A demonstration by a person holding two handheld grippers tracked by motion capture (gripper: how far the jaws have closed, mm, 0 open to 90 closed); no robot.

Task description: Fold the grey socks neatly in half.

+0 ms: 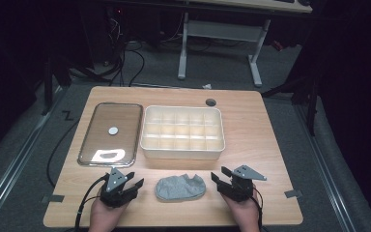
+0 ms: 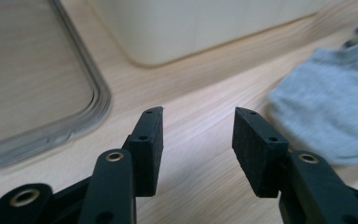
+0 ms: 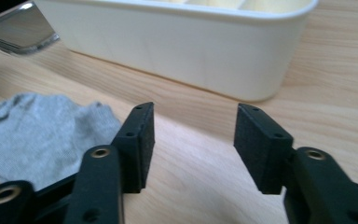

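Sock waits between two grippers

Table (image 1: 251,125) carries a white divided box (image 1: 182,132) with empty compartments and a clear lid (image 1: 110,134) beside it. Grey sock (image 1: 180,187) lies bunched at the near edge, untouched. Left gripper (image 1: 134,182) and right gripper (image 1: 218,176) flank it, jaws spread, holding nothing. Work seems not yet begun. How the sock is folded is hard to tell.

The grey cloth (image 2: 328,105) is cut off by the right edge in the left gripper view, and by the left edge in the right gripper view. The small round disc (image 1: 113,130) on the clear lid (image 1: 90,145) cannot be identified.
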